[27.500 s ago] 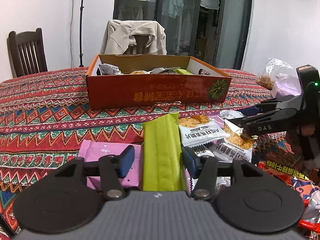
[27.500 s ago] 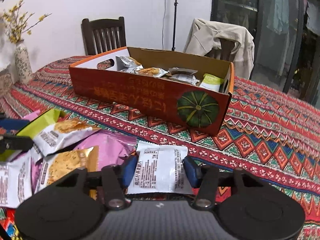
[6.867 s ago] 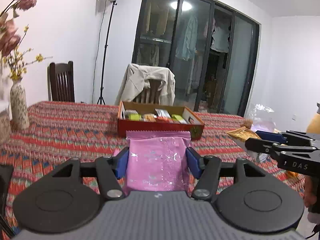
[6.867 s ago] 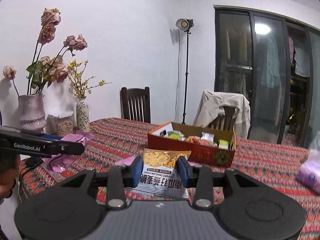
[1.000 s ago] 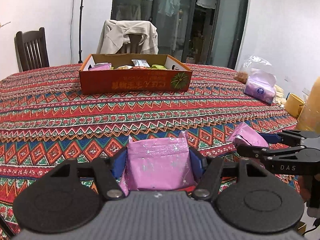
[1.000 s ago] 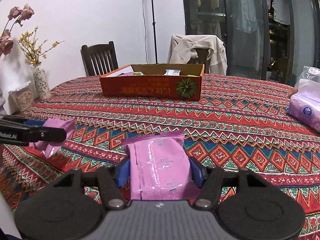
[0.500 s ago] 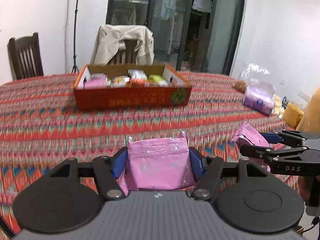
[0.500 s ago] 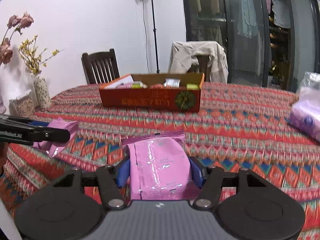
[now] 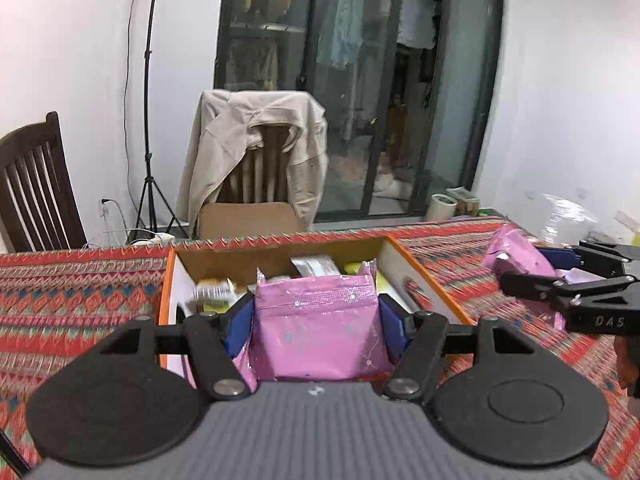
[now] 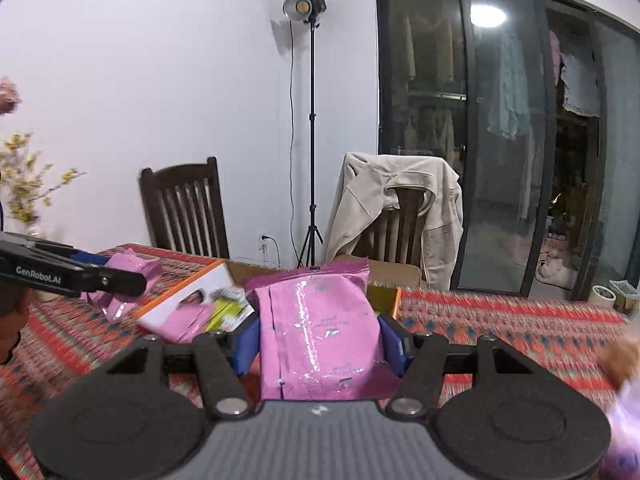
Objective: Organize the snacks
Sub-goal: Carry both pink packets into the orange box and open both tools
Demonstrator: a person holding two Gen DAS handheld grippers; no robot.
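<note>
My left gripper [image 9: 316,330] is shut on a pink snack packet [image 9: 320,324] and holds it just above the near edge of the open cardboard box [image 9: 276,258], which holds several snack packets. My right gripper [image 10: 318,340] is shut on another pink snack packet [image 10: 320,328], held over the box's right end [image 10: 384,294]. In the left wrist view the right gripper [image 9: 560,280] with its packet [image 9: 516,260] is to the right of the box. In the right wrist view the left gripper [image 10: 100,278] with its packet [image 10: 128,280] is at the left.
The table has a red patterned cloth [image 9: 72,292]. Behind the box stand a chair draped with a beige jacket [image 9: 252,152], a dark wooden chair [image 10: 188,208] and a light stand [image 10: 310,128]. A plastic bag [image 9: 568,216] lies at the table's far right.
Both grippers have moved forward with their pink packets, from the near side of the table up to the box, which now fills the foreground.
</note>
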